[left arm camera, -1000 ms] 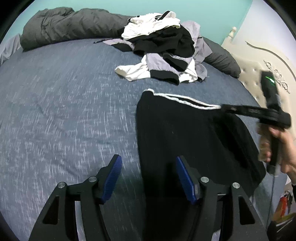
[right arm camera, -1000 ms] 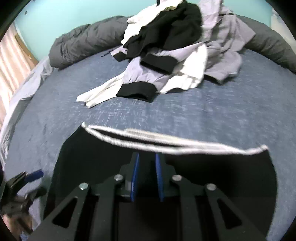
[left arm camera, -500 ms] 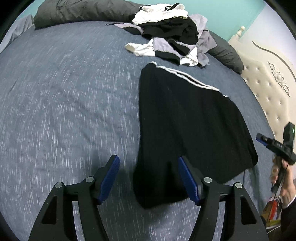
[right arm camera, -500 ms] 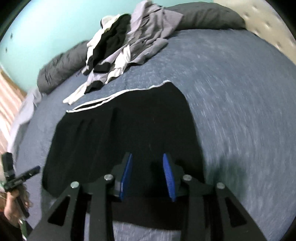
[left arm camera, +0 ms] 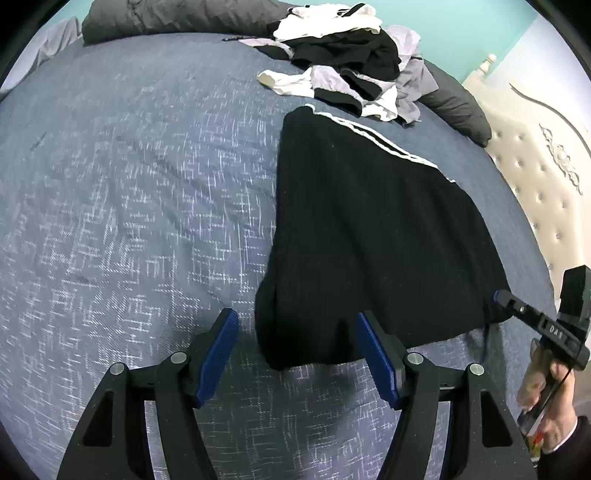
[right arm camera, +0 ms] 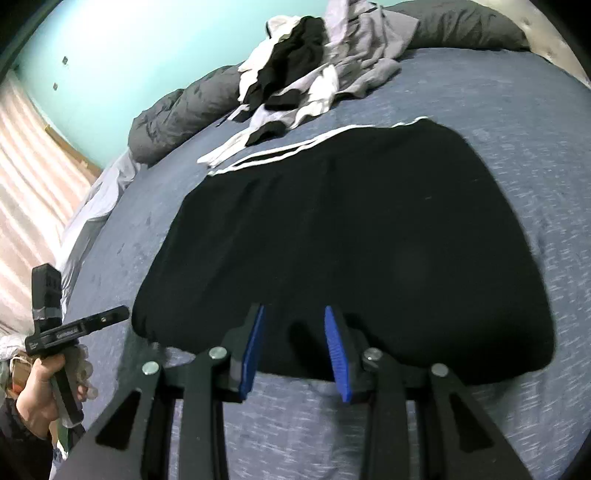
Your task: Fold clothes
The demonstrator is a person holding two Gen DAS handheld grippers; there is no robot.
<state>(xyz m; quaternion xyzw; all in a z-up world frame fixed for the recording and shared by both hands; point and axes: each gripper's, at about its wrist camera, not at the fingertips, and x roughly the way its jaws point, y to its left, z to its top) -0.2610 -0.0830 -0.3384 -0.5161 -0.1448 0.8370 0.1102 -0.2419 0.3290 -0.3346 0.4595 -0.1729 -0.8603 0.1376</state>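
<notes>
- Bed [left arm camera: 129, 192]: covered in a blue-grey heathered sheet; it carries everything listed here. A cream tufted headboard [left arm camera: 535, 155] stands along its right-hand edge in the left wrist view.
- Grey duvet [left arm camera: 166, 18]: bunched along the far edge of the bed, toward the far left corner, below a turquoise wall.
- Left gripper [left arm camera: 293, 354]: low over the near edge of the bed, pointing steeply down. Its blue-padded fingers [left arm camera: 218, 354] stand wide apart and hold nothing; the near left corner of the black garment lies on the sheet in the gap between them, and no pad presses on it. In the right wrist view a hand [right arm camera: 40, 398] carries it off the garment's left corner.
- Black garment [left arm camera: 369, 229]: spread flat on the bed, right of centre, running from the near edge toward the far edge. White stripes [left arm camera: 384, 144] edge its far end. Its near hem lies just in front of both grippers.
- Clothes pile [left arm camera: 351, 66]: white, black and pale lilac pieces heaped near the far edge of the bed, just beyond the garment's striped end and apart from it.
- Dark grey pillow [left arm camera: 458, 107]: at the far right, beside the headboard, partly under the pile.
- Right gripper [right arm camera: 295, 350]: over the near hem of the garment, fingers [right arm camera: 336, 350] narrowly parted, gripping nothing; black cloth shows between them, untouched by the pads. A hand [left arm camera: 546, 402] holds it.
</notes>
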